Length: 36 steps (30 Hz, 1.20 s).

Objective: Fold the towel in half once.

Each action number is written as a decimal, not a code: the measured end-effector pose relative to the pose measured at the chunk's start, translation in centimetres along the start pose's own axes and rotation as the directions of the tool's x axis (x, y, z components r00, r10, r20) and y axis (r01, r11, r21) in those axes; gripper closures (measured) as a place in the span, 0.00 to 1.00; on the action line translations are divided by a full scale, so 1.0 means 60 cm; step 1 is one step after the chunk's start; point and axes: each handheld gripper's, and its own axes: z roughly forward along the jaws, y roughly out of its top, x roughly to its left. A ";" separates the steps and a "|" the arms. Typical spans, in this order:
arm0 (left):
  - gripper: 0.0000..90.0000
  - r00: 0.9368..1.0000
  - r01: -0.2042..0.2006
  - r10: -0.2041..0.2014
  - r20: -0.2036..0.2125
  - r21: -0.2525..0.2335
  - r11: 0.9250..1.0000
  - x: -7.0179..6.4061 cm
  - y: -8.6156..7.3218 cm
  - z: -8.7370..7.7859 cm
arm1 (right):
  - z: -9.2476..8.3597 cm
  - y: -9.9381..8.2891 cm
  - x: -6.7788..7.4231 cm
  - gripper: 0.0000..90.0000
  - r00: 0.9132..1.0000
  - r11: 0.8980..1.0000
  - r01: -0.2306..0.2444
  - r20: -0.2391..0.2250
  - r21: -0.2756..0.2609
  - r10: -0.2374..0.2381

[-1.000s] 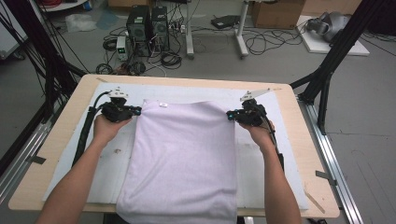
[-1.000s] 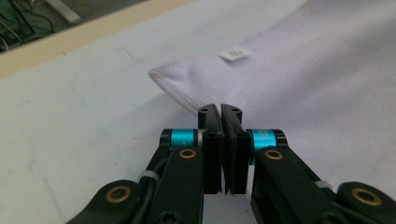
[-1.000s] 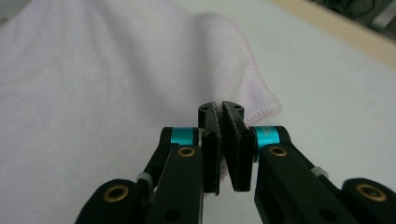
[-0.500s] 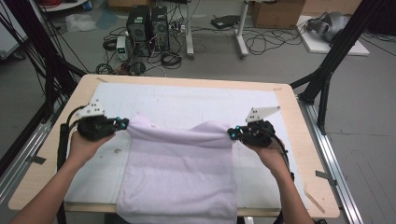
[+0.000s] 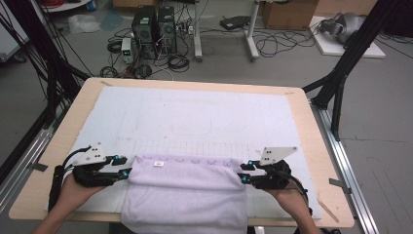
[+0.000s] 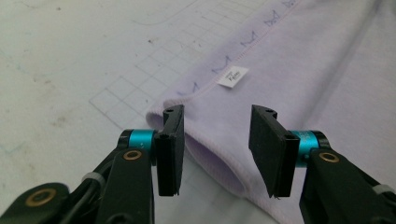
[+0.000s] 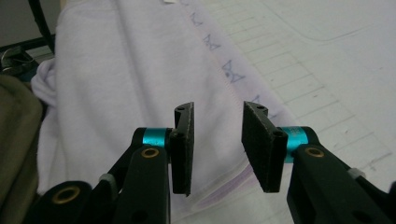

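Observation:
A lavender towel point(image 5: 185, 195) lies folded in half at the near edge of the table, its front part hanging over that edge. A small white label point(image 6: 232, 76) sits near its stitched hem. My left gripper point(image 5: 124, 165) is at the towel's left folded corner, and its jaws have just been opening. In the left gripper view the gripper point(image 6: 218, 114) is open, with the towel's fold point(image 6: 289, 70) lying between the pads untouched. My right gripper point(image 5: 245, 170) is at the right corner, also just opening. In the right gripper view the gripper point(image 7: 219, 109) stands open over the towel's edge point(image 7: 126, 70).
A white mat point(image 5: 195, 117) with drawn grid lines and outlines covers the wooden table point(image 5: 321, 146) beyond the towel. Black frame posts stand at both sides. Computer boxes and cables point(image 5: 156, 29) lie on the floor past the far edge.
Both grippers pulled the towel's far edge toward the person, folding it over onto its near half. Then both sets of jaws opened and let the towel go.

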 end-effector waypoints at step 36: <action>0.77 0.996 -0.053 0.054 0.067 -0.016 0.998 -0.067 -0.024 -0.063 | -0.033 -0.013 0.075 0.78 0.988 0.996 0.027 -0.148 -0.081 -0.038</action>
